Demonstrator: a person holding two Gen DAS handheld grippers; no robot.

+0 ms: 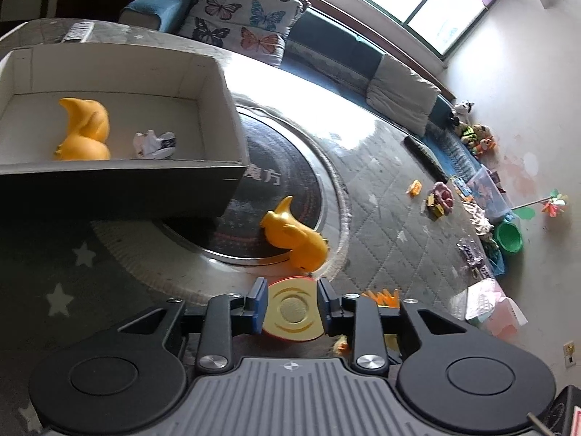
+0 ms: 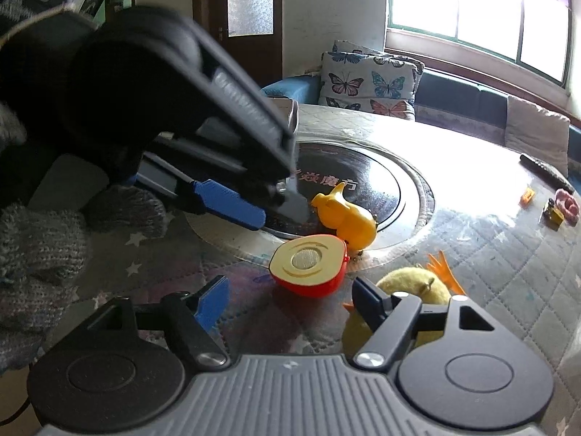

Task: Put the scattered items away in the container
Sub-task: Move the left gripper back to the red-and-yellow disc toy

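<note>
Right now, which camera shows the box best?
The left wrist view: the box sits open there, a yellow toy and crumpled paper inside. In the right wrist view it is hidden behind the left gripper.

Round table (image 1: pixel 381 167) under a quilted grey cover, glare across its far half. Blue bench sofa (image 1: pixel 337 43) along the wall, butterfly-print cushion (image 1: pixel 243 18) on it. Wide window (image 2: pixel 479 11) behind, bright daylight. Wooden door (image 2: pixel 250 3) with frosted pane. Pale floor (image 1: pixel 537 290) littered with toys.

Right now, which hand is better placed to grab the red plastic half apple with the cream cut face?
Probably left: the left gripper frames the red half apple between open jaws, and the white cardboard box stands close by.
</note>
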